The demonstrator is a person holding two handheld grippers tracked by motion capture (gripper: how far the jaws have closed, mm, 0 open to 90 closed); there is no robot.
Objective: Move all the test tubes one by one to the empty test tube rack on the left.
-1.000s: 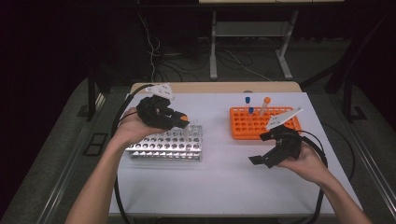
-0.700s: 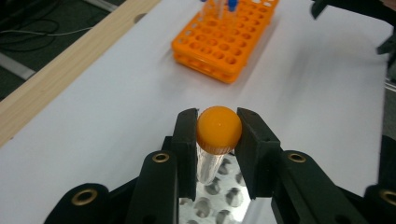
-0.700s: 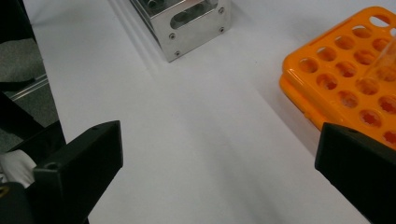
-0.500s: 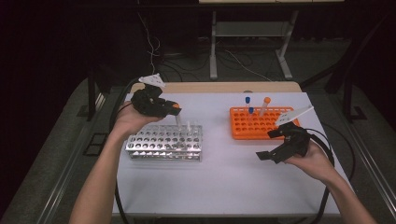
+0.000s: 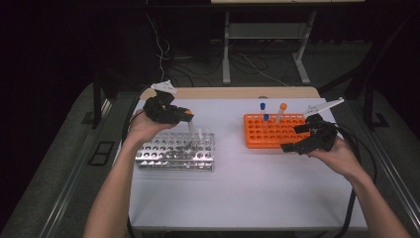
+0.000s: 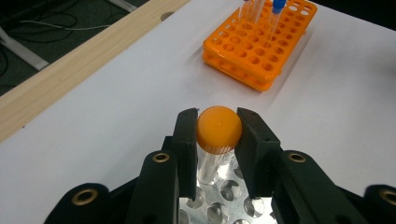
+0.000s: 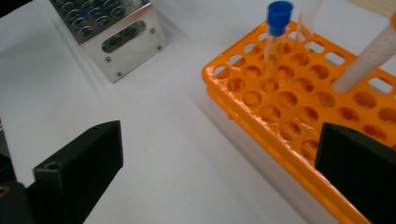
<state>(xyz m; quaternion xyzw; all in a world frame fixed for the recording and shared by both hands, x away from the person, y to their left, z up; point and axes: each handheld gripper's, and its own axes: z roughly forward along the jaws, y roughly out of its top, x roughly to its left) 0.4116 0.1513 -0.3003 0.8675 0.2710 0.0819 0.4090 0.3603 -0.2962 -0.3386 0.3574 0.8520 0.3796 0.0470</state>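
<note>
Left gripper clenched on orange-capped tube, lifted above steel rack, tip clear of holes for carrying. Right gripper spread wide, empty, just beside orange rack, likely ready to steady. Racks: two. Tubes in orange rack: three, two blue-capped, one orange

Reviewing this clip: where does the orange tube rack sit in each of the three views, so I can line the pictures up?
High view: the orange rack sits right of centre on the white table, beside the right tongs.
Left gripper view: top right, beyond the held orange-capped tube.
Right gripper view: right half, just ahead of the open jaws.
Shared landmark: the blue-capped tube standing in the rack, also at and.
</note>
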